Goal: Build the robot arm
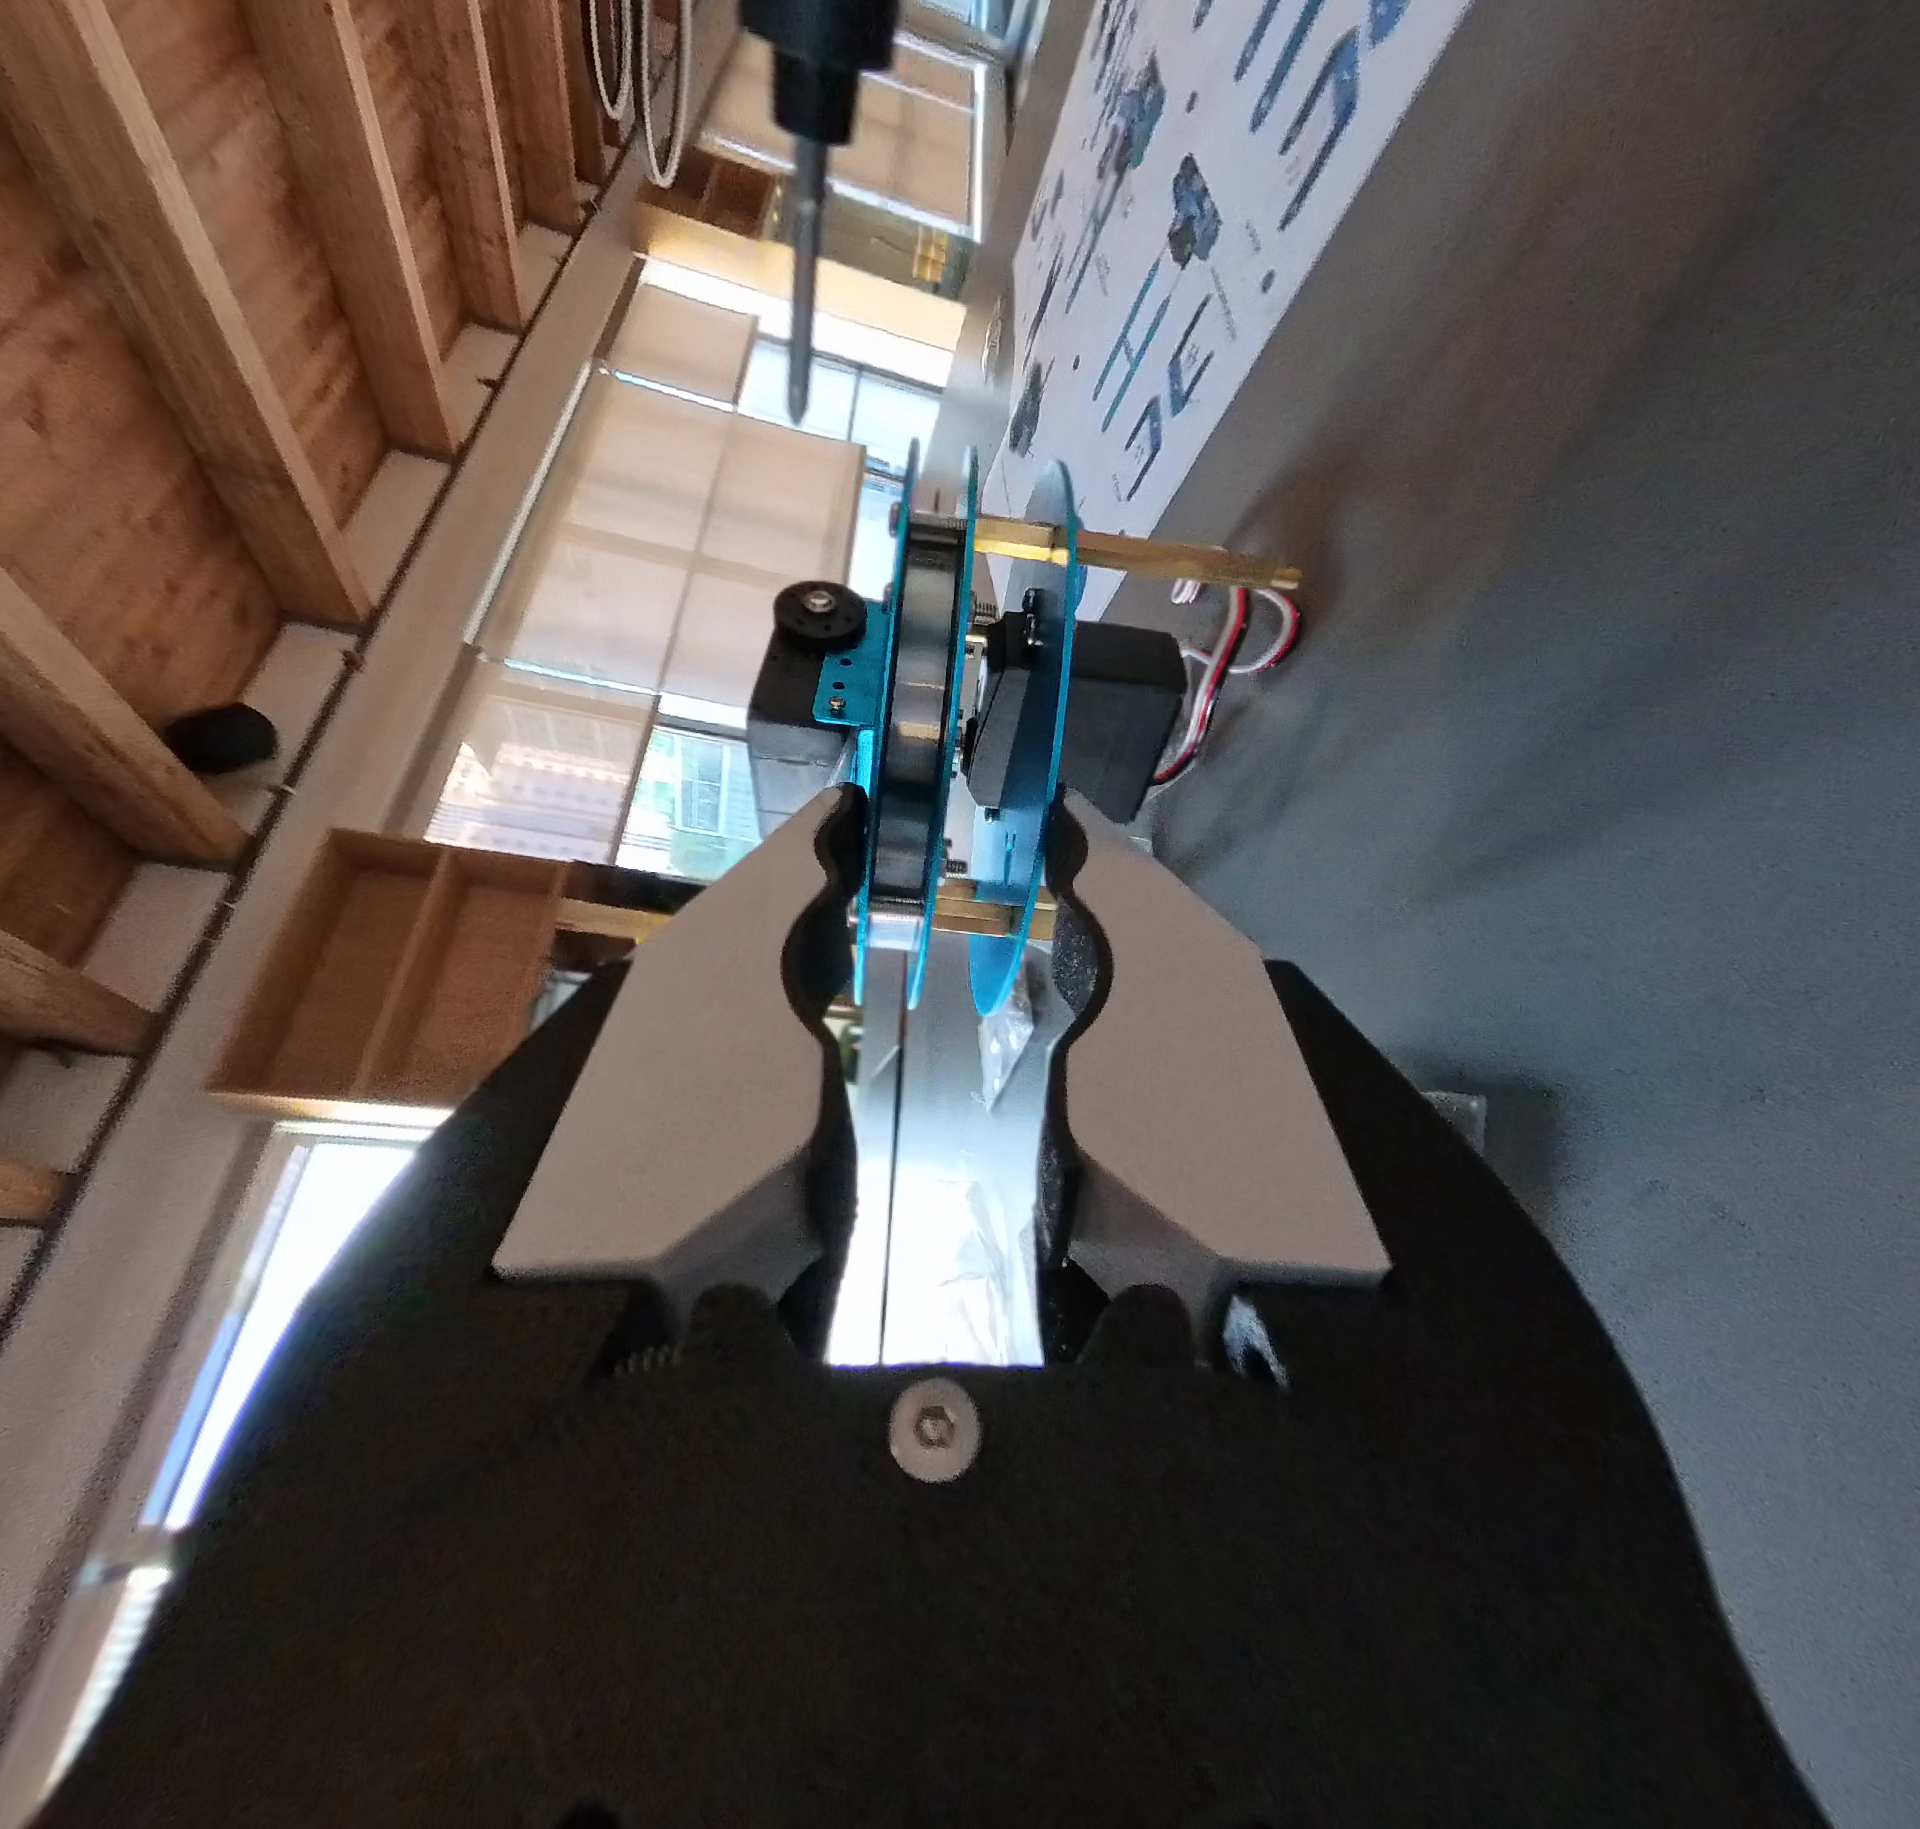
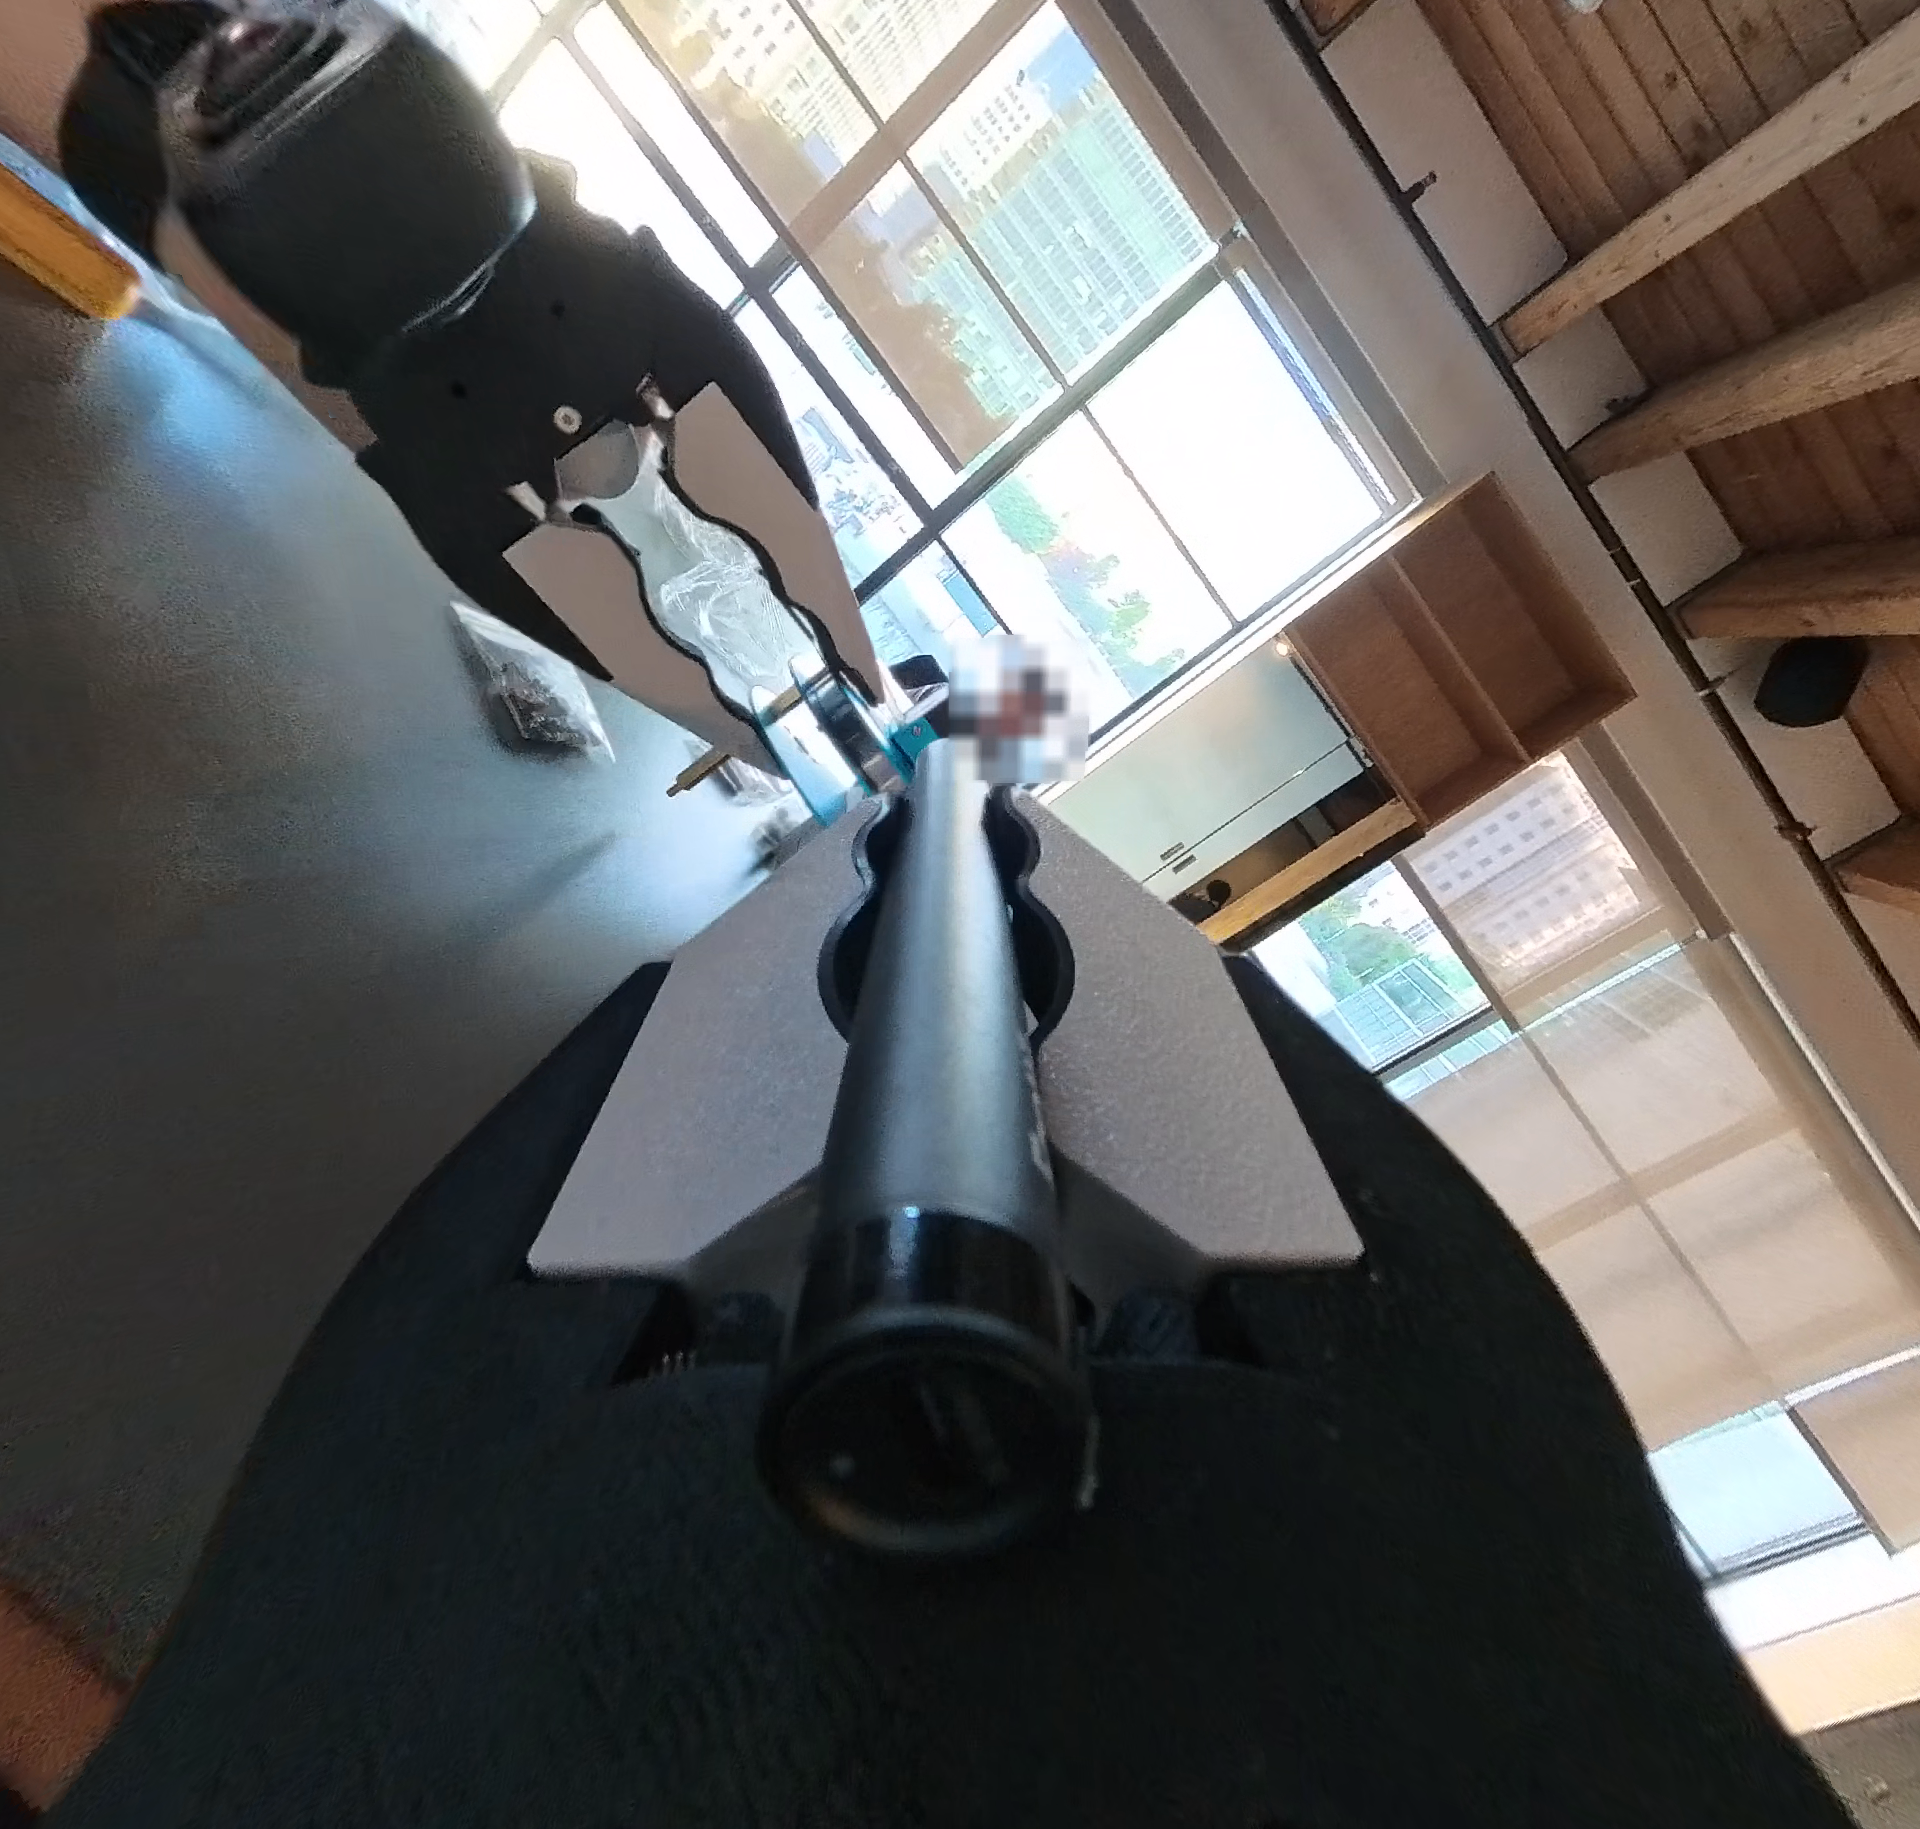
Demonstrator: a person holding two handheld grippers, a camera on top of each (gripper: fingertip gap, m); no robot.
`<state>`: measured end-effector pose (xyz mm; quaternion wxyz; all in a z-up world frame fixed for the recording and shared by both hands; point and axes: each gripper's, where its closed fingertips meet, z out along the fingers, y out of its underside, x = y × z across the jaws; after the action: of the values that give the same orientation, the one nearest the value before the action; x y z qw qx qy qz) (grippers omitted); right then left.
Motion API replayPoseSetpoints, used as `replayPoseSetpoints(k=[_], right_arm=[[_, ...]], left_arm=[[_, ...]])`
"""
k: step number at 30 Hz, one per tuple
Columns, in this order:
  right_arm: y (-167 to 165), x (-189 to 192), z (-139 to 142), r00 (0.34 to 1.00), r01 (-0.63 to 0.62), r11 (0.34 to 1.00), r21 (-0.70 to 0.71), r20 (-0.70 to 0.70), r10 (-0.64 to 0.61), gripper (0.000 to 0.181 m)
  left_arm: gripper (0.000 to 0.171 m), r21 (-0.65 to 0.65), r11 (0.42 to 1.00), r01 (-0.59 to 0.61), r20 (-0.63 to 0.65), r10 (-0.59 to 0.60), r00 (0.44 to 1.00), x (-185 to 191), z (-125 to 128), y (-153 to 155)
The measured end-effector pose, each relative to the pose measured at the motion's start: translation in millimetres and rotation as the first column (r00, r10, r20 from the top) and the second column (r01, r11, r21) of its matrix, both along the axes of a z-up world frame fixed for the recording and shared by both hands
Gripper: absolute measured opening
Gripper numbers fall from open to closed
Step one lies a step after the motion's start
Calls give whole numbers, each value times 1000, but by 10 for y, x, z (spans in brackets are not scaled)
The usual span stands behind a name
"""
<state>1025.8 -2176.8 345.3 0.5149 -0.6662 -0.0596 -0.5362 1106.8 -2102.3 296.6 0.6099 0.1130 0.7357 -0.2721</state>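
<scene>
Left tongs (image 1: 951, 844) clamped across a stacked assembly (image 1: 940, 730) of thin blue discs on brass standoffs, with two black servo blocks and a red, white and black wire bundle (image 1: 1242, 636) trailing at 3 o'clock toward the grey table (image 1: 1558, 844). Held clear of the table, disc edges toward the lens. Likely rigid yet fragile: thin plates prone to cracking or slipping under a hard pinch, so better gripped across the standoffs and outer plates, as here, away from the wires. Right tongs (image 2: 940, 818) closed along the barrel of a black screwdriver (image 2: 935, 1104), butt cap nearest the lens, tip hidden behind a mosaic patch. From the left wrist view, screwdriver bit (image 1: 800, 325) hanging at 12 o'clock just short of the topmost disc, apart from it. Both tools rolled sideways, table running up one side of each view. Printed sheet (image 1: 1195, 169) lying on the table at 1 o'clock; clear bag of small parts (image 2: 535, 683) at 10 o'clock in the right wrist view
</scene>
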Motion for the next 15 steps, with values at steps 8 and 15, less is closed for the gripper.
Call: replayPoseSetpoints(k=[8, 15], right_arm=[[162, 232, 245, 997, -73, 990, -119, -38, 68, 16], [348, 513, 354, 979, -204, 906, -372, -98, 180, 15]], left_arm=[[33, -118, 993, -15, -109, 2, 994, 66, 73, 116], [32, -194, 981, -21, -186, -16, 982, 142, 130, 187]])
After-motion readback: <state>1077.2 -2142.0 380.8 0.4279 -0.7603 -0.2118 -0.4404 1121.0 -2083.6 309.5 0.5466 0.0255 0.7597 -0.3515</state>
